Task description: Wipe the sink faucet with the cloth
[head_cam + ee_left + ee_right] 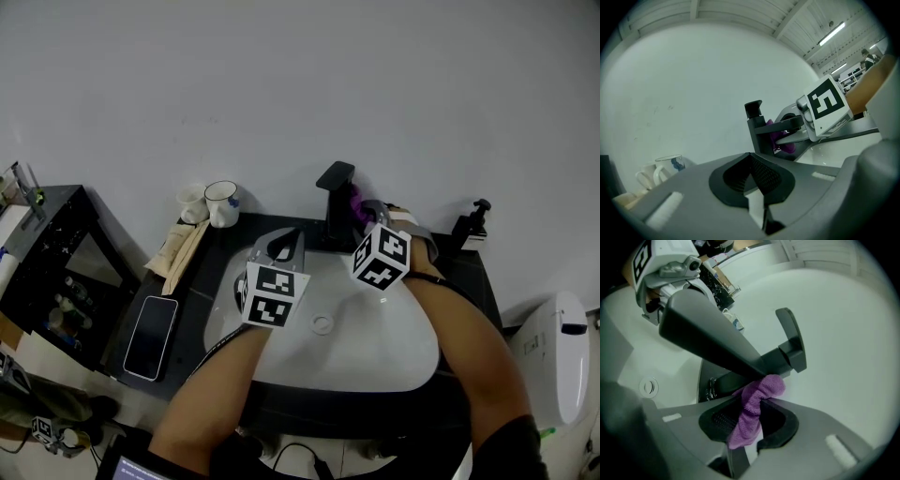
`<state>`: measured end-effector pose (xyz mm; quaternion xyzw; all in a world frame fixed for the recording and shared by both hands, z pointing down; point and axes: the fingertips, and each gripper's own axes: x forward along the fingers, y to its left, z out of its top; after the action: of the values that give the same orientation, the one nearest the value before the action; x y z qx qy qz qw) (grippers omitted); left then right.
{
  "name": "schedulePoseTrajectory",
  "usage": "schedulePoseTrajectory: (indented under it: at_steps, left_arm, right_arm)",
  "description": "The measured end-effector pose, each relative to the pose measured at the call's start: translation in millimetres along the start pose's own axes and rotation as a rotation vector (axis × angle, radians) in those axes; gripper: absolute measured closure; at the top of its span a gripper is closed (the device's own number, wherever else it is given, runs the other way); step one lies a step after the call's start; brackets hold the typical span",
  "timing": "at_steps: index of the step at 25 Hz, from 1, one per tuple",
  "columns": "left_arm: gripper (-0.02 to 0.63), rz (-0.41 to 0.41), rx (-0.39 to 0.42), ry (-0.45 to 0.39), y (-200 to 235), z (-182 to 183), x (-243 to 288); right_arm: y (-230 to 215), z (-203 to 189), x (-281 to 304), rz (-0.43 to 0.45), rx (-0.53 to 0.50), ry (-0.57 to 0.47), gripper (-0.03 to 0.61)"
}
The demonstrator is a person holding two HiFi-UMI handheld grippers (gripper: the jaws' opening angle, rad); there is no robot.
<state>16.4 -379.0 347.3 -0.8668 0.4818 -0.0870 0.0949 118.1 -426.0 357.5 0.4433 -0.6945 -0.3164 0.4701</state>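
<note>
The purple cloth [754, 404], clamped in the jaws of the right gripper [749, 427], presses against the black faucet [335, 202] on its right side, while the left gripper [754, 180], jaws together on nothing, hovers just left of the faucet.

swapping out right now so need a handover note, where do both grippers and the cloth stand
Left gripper: shut, empty, over the sink, short of the faucet.
Right gripper: shut on the purple cloth, which presses against the faucet under its spout.
Done: cloth is at the faucet. How much is wiped doesn't show.
Left: probably spout top, handle and base.
</note>
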Motion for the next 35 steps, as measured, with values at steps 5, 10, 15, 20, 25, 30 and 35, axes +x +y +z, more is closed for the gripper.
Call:
schedulePoseTrajectory:
  at_steps: [5,10,15,20,25,30,35]
  left_arm:
    - [0.595,-0.005,0.001,-0.003,-1,2,1]
    - [0.597,-0.006,0.001,-0.001,-2,2,1]
    - [0.597,-0.003,0.003,-0.001,0,3,2]
    - [0.595,0.002,0.0,0.001,1,2,2]
    - [0.597,-0.002,0.001,0.0,0,2,1]
    - [0.597,0.0,-0.006,0.007,0,0,0]
    - [0.595,-0.002,-0.002,0.004,0,1,0]
  right_arm:
    - [10,-4,2,0.016,-0.021,0.007,0.474]
    - [19,-6,2,0.036,-0.041,0.008,0.474]
    - [32,-6,2,0.064,-0.089,0.012,0.474]
    - [39,-6,2,0.073,-0.106,0.015,0.474]
    - [47,-6,3,0.086,-0.117,0.02,0.474]
    - [61,-6,4,0.107,-0.139,0.021,0.474]
    - [63,-6,5,0.097,-0.147,0.016,0.477]
